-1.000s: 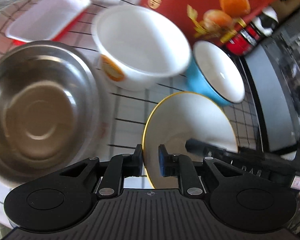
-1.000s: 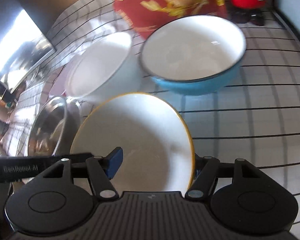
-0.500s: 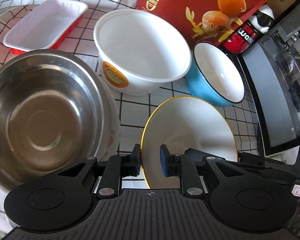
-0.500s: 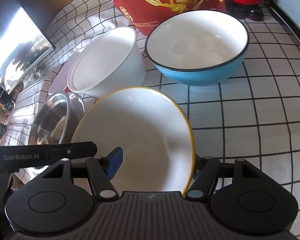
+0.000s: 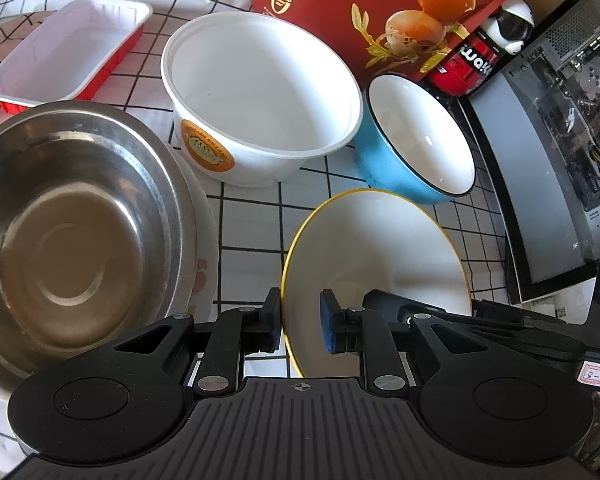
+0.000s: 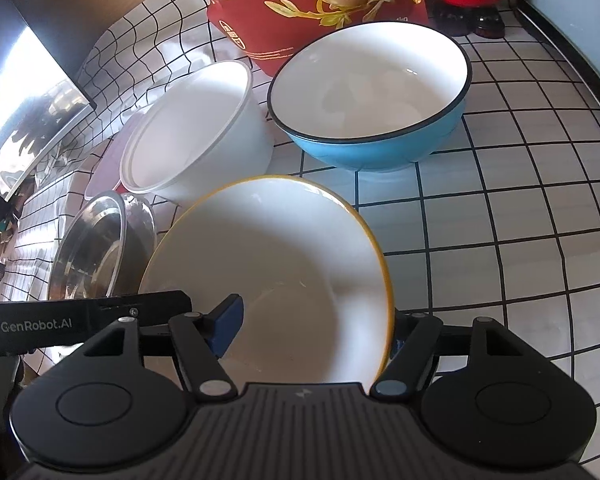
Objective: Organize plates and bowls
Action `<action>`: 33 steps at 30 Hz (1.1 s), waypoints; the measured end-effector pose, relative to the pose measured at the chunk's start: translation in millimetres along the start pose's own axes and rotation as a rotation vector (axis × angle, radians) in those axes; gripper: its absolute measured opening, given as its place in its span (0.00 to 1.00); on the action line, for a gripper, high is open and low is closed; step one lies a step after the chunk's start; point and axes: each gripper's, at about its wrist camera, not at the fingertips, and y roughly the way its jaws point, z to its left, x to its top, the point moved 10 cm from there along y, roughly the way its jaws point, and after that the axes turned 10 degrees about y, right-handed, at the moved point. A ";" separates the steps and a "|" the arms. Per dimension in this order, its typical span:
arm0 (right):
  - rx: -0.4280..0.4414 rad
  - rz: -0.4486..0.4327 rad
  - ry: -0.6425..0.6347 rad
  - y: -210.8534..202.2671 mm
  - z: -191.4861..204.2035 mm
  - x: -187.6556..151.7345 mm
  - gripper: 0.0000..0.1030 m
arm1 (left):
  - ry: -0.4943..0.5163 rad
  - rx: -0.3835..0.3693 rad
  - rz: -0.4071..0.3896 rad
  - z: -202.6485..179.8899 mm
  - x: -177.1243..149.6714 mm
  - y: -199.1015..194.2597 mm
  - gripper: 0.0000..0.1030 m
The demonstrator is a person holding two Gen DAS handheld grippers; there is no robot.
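A white bowl with a yellow rim (image 5: 380,248) (image 6: 276,264) sits tilted on the checked cloth. My left gripper (image 5: 299,326) is open, its fingers astride the bowl's near-left rim with a gap on the inner side. My right gripper (image 6: 316,330) is open wide, with the bowl's rim between its fingers. A steel bowl (image 5: 60,216) (image 6: 88,252) stands left, on a white plate. A large white plastic bowl (image 5: 260,96) (image 6: 192,128) and a blue bowl (image 5: 416,140) (image 6: 372,92) stand behind.
A red-and-white rectangular tray (image 5: 68,56) lies at the far left. A red food box (image 5: 380,12) (image 6: 312,4) and a red bottle (image 5: 472,64) stand at the back. A dark monitor-like edge (image 5: 540,184) bounds the right.
Both grippers and the yellow-rimmed bowl have held nearly still. The left gripper's fingers have opened slightly around the rim.
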 end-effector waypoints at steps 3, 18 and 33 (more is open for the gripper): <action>0.000 0.000 0.002 -0.7 -0.2 -0.5 0.69 | -0.004 -0.006 0.005 1.4 -0.3 -0.1 0.21; -0.037 -0.177 -0.046 -45.7 4.8 38.7 0.74 | 0.010 0.000 -0.119 25.4 41.1 -56.5 0.21; 0.077 -0.171 0.087 1.7 79.8 85.4 0.68 | -0.018 0.124 -0.107 115.9 126.2 -32.7 0.21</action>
